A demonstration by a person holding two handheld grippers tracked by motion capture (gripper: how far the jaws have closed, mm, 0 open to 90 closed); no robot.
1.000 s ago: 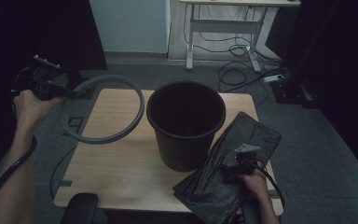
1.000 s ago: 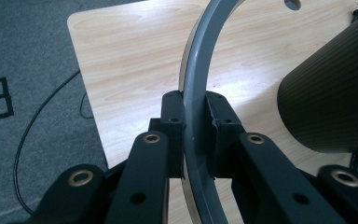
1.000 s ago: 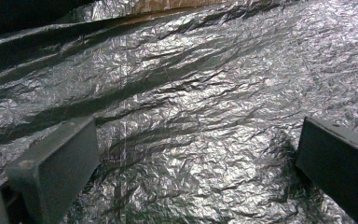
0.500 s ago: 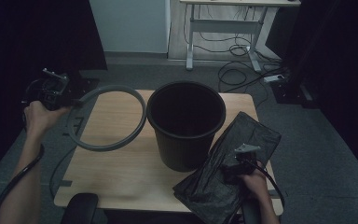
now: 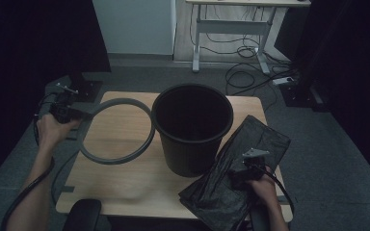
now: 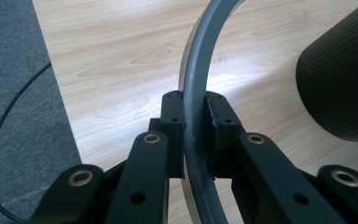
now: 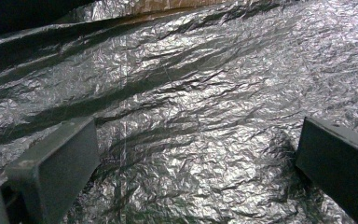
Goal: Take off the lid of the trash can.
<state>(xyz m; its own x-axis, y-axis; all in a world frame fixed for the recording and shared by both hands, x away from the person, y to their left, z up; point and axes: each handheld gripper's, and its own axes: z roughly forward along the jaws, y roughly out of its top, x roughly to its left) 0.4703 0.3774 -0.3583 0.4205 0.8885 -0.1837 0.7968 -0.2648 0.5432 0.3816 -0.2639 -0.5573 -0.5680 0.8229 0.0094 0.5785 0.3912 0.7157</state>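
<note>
A grey plastic ring [image 5: 118, 159] hangs low over the left half of the wooden table [image 5: 139, 185], its right side beside the black bin [image 5: 192, 130]. My left gripper [image 5: 79, 114] is shut on the ring's left edge. In the left gripper view the ring [image 6: 198, 60] runs upright between the two pads [image 6: 173, 109], which press on it. A crumpled black bin bag [image 5: 236, 168] lies flat at the table's front right. My right gripper [image 5: 238, 171] rests over it. In the right gripper view its jaws stand wide apart above the bag [image 7: 182, 107], with nothing between them.
The bin [image 6: 340, 79] stands upright in the middle of the table, open and dark inside. A desk frame [image 5: 231, 29] and loose cables [image 5: 250, 72] lie on the floor behind. A dark chair back [image 5: 84, 216] sits at the table's front left edge.
My left hand has come down and in toward the table, so the ring it holds has sunk lower and lies flatter over the tabletop. The right hand and the bag have not moved.
</note>
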